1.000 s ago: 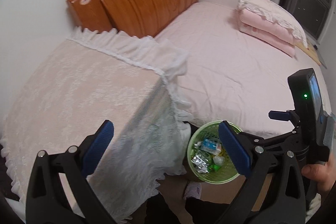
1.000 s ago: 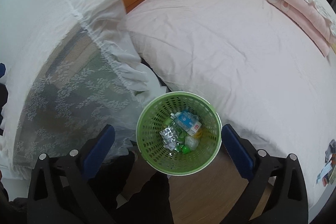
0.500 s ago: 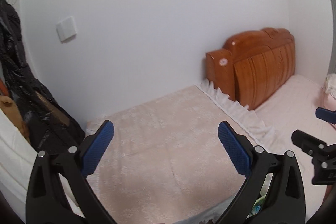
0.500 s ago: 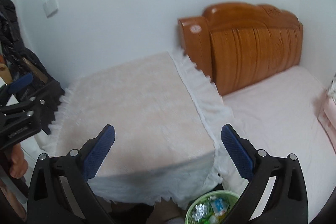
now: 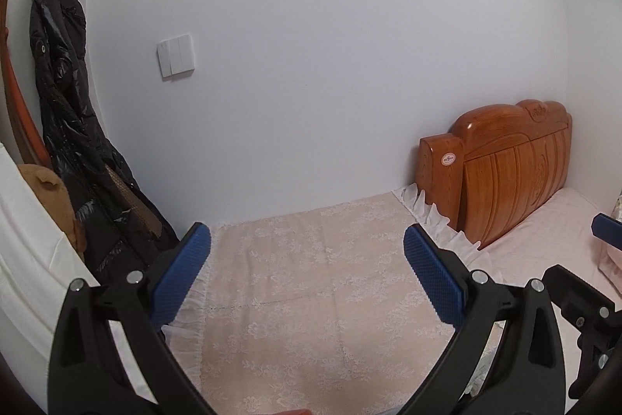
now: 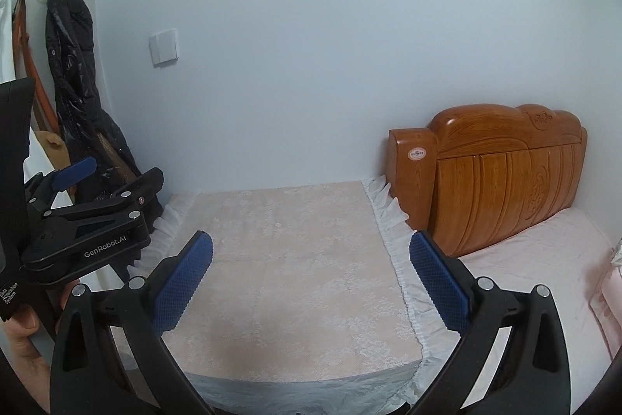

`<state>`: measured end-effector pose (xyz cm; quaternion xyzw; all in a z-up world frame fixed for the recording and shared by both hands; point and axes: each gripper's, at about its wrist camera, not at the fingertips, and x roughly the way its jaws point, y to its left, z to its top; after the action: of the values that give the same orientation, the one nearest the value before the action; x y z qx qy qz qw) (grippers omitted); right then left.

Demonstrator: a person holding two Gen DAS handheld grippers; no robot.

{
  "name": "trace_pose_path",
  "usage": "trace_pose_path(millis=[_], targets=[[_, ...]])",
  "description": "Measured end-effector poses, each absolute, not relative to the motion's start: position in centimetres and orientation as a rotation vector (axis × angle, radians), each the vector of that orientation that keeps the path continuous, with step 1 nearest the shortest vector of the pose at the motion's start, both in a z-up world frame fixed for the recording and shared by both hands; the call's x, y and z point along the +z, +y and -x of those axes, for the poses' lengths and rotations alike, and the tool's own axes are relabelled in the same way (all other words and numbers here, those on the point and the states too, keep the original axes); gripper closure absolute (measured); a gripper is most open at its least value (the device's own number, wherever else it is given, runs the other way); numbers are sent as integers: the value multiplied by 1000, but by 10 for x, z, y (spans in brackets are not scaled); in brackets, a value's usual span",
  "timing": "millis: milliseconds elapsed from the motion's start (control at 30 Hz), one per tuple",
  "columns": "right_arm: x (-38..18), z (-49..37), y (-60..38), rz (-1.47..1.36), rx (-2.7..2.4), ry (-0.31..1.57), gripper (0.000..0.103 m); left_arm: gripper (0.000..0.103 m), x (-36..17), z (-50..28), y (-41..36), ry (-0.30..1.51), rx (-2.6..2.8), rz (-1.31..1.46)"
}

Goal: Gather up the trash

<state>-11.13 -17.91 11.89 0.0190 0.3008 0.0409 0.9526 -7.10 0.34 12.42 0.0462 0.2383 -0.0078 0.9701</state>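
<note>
Neither view shows any trash or a bin. My left gripper (image 5: 307, 275) is open, its blue pads wide apart with nothing between them, held above a low table under a pink lace cloth (image 5: 295, 356). My right gripper (image 6: 311, 282) is open and empty too, above the same lace-covered table (image 6: 291, 220). In the right wrist view the left gripper (image 6: 116, 175) shows at the left edge, held by a hand (image 6: 23, 333). The right gripper (image 5: 583, 253) shows at the right edge of the left wrist view.
A wooden headboard (image 5: 505, 174) and a pink bed (image 6: 544, 259) stand right of the table. A black jacket (image 5: 66, 104) hangs on the left wall above a brown soft object (image 5: 46, 189). A light switch (image 5: 175, 59) sits on the white wall behind.
Both grippers have tilted up from the green bin on the floor to face the wall; the bin and its trash have left both views. Both stayed open.
</note>
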Motion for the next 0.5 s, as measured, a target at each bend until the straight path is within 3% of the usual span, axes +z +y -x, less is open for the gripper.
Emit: trace_pose_path(millis=[500], targets=[[115,108,-171,-34,60,642,2,8,115,63,8,518,-41,-85]])
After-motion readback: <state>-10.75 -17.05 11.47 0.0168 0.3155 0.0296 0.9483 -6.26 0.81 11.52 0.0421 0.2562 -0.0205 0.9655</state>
